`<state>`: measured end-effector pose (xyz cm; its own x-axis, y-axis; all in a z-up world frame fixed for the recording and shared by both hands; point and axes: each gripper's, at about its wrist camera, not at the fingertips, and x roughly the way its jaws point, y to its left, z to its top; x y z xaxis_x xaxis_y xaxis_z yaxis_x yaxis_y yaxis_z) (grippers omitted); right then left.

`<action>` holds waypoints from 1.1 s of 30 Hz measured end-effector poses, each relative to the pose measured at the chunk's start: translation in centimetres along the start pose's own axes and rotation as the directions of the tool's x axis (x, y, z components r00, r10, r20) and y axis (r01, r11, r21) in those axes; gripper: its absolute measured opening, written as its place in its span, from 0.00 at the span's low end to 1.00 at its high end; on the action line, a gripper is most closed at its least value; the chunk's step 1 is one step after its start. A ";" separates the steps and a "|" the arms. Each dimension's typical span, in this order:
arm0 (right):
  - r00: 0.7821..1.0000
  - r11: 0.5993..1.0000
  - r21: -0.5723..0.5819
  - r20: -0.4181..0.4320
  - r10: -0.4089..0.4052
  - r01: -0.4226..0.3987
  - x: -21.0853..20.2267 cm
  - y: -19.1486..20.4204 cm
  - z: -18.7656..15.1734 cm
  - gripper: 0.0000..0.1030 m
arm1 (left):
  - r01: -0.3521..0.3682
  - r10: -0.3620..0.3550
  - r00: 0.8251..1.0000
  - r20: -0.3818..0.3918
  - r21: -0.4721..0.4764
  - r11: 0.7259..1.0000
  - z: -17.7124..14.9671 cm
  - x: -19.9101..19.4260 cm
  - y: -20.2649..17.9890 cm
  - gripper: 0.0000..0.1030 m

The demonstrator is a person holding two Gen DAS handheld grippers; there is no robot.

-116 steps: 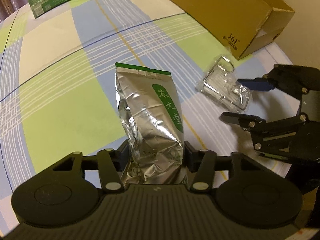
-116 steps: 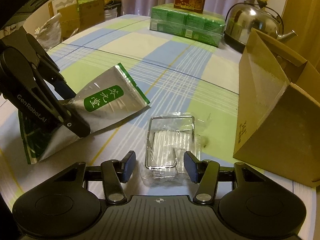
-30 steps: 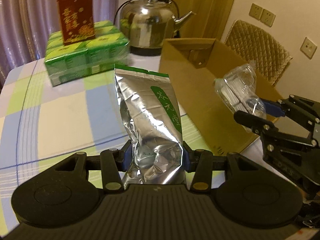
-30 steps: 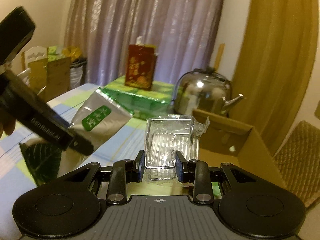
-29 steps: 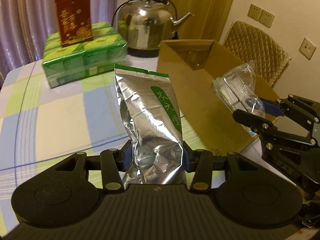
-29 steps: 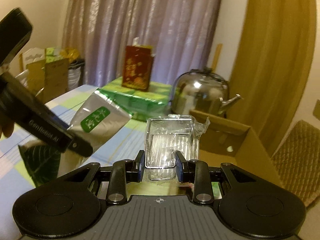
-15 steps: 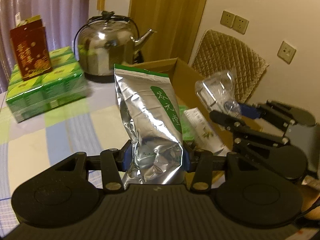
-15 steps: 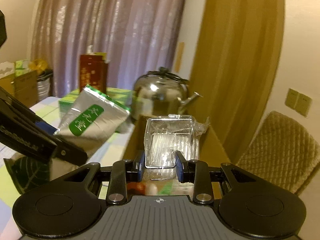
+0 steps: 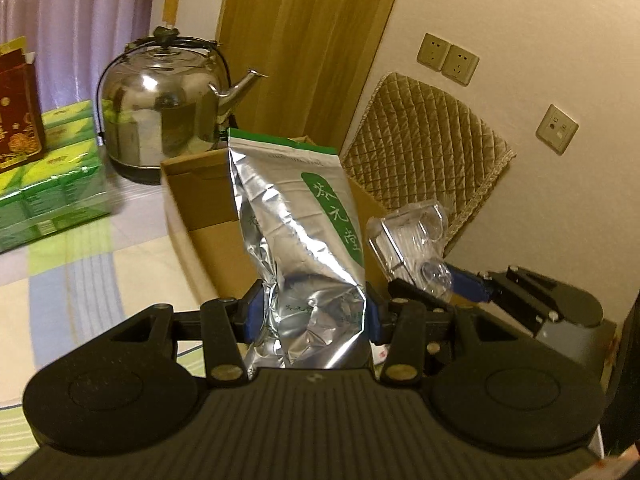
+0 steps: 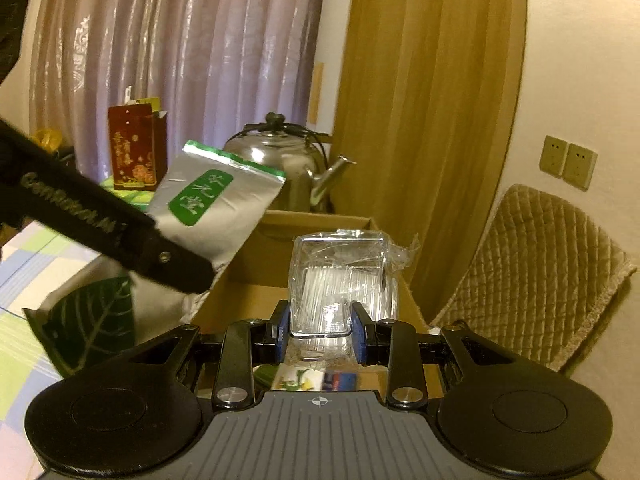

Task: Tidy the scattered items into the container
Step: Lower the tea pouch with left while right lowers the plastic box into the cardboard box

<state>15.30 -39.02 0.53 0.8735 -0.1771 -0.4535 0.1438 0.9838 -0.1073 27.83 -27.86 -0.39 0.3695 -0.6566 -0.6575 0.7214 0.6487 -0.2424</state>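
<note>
Foil pouch (image 9: 304, 236) clamped in the left gripper (image 9: 308, 316) and clear packet (image 10: 340, 280) clamped in the right gripper (image 10: 318, 332) hang over the cardboard box (image 9: 200, 208), apparently ready for lowering and release.

This is a lived-in room of a home. A steel kettle (image 9: 160, 108) stands on a counter (image 9: 72, 256) under a checked cloth. Left of the kettle lie green packs (image 9: 48, 184) with a red box (image 9: 16, 116) on top. Behind the kettle hang curtains (image 10: 180, 60) and a wooden door (image 9: 304, 40); right of it, a quilted chair (image 9: 424, 152) stands below wall sockets (image 9: 448, 58).
</note>
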 end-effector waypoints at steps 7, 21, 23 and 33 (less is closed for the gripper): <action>1.000 1.000 0.018 -0.012 -0.008 0.008 0.8 -1.3 -0.4 0.27 | -0.005 0.005 1.000 -0.025 -0.005 1.000 0.5 2.5 -0.1 0.41; 0.999 1.000 -0.001 -0.037 0.028 -0.028 1.6 -0.5 -0.8 0.27 | -0.029 0.024 0.997 -0.070 -0.082 0.996 -0.4 4.6 1.0 0.41; 0.999 1.000 0.003 -0.039 0.028 -0.028 1.8 -0.6 -0.8 0.27 | -0.034 0.027 0.997 -0.075 -0.095 0.995 -0.5 4.8 1.3 0.41; 0.998 0.999 0.006 -0.047 0.033 -0.032 2.1 -0.6 -0.8 0.27 | -0.035 0.027 0.996 -0.079 -0.104 0.994 -0.9 4.9 1.5 0.43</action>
<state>16.66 -39.99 -1.10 0.8548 -0.1460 -0.4979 0.1181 0.9892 -0.0873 30.20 -29.74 -4.59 0.3411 -0.6062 -0.7184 0.6428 0.7081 -0.2923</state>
